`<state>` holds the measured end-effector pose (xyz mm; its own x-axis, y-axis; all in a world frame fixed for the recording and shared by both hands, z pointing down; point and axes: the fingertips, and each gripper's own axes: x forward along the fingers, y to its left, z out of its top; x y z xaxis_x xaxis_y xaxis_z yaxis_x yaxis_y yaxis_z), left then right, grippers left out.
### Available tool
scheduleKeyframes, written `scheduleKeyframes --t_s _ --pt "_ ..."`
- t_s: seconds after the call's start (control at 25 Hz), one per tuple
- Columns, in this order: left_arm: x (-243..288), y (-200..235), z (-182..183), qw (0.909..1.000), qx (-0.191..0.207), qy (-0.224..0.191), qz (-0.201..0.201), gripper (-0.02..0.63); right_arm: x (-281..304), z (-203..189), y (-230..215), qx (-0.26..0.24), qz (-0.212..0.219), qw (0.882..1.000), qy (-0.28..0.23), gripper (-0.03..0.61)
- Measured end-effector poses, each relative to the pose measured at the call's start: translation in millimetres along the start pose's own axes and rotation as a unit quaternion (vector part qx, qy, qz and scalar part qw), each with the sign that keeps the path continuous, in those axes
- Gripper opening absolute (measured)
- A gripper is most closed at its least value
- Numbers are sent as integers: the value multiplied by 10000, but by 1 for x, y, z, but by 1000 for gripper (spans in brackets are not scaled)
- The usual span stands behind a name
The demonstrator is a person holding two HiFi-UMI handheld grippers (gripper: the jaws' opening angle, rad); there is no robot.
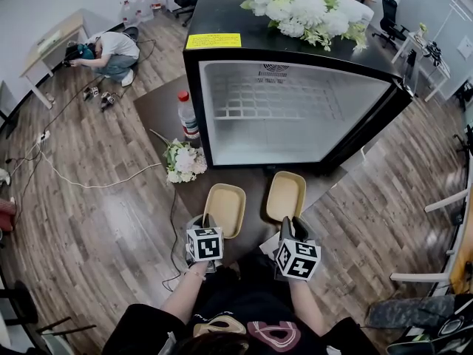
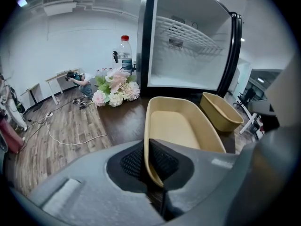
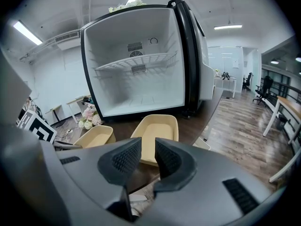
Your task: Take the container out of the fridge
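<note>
The small black fridge [image 1: 222,95] stands open on a dark table [image 1: 159,109], its white inside [image 3: 136,93] empty apart from a wire shelf. Two tan oval containers lie on the table before it. My left gripper [image 1: 206,230] is shut on the near rim of the left container [image 1: 224,208]; in the left gripper view the pads [image 2: 164,160] clamp that container's [image 2: 181,126] wall. My right gripper [image 1: 294,230] hovers at the near end of the right container [image 1: 285,196]. Its jaws [image 3: 147,159] stand open with nothing between them, and that container [image 3: 155,131] lies just beyond.
A water bottle [image 1: 188,115] and a flower bunch [image 1: 185,161] sit left of the fridge. More flowers [image 1: 303,9] lie on its top. A person [image 1: 107,50] crouches on the wood floor at far left, with cables [image 1: 89,183] trailing. A white chair [image 1: 443,205] stands at right.
</note>
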<state>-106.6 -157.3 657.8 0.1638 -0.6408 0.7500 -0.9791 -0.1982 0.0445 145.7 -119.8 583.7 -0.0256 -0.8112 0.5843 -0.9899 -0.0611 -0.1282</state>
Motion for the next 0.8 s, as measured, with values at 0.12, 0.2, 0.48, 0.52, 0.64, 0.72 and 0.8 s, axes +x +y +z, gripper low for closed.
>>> scheduleKeyframes --t_s 0.12,0.2,0.48,0.52,0.64,0.72,0.8 --pt "2 0 -3 9999 -103 47 -26 20 -1 0 -2 17 -25 10000 -2 92" --pt "4 0 -4 9997 -209 69 -107 18 -2 0 -2 25 -43 10000 -14 94" --pt "5 -3 1 9976 -538 -2 -439 125 -5 0 0 -20 -28 10000 -53 110" --pt "5 -5 1 9966 -607 -5 -552 140 -5 0 1 -6 -14 10000 -49 115" --pt "1 -7 4 9960 -591 -128 -658 158 -6 -1 3 120 72 9999 -38 127" --pt "-4 -5 10 9959 -556 -324 -638 160 -8 1 5 172 133 9997 -90 138" --pt "-11 -5 17 9949 -520 -547 -662 160 -10 4 7 165 160 9996 -160 146"
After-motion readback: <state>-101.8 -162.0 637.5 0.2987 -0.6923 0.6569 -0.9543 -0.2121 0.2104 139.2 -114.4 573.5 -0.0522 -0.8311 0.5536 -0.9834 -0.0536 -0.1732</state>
